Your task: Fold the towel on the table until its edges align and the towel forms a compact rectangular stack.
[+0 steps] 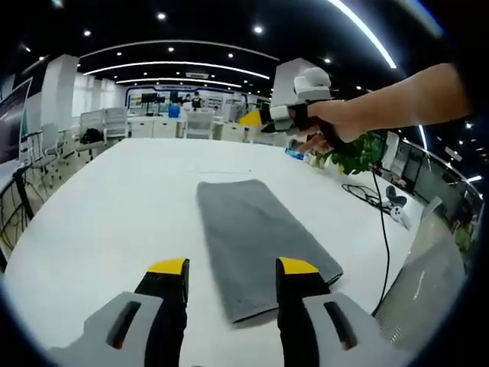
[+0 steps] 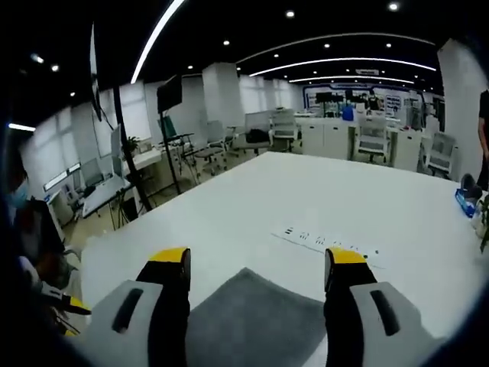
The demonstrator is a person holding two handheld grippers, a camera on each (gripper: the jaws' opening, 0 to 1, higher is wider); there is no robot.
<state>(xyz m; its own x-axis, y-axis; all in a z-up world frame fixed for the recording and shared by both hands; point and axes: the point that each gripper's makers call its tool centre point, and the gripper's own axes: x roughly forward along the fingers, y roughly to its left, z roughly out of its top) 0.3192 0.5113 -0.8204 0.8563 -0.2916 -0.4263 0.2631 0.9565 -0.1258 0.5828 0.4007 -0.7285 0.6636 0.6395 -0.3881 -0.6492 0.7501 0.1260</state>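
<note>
Fingers (image 1: 166, 269) of the left gripper (image 1: 231, 267) and right gripper (image 2: 258, 257) are spread, holding nothing. Grey towel (image 1: 256, 241) lies folded long on the white worktop (image 1: 114, 206). Next fold means pinching 1 short end.

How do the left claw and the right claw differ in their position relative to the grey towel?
The left claw hangs over one short end of the grey folded cloth towel, which lies long on the white table; the right claw hangs over another edge. The right claw's jaws look wider apart than the left's. Both are open, yellow-tipped, holding nothing.
</note>
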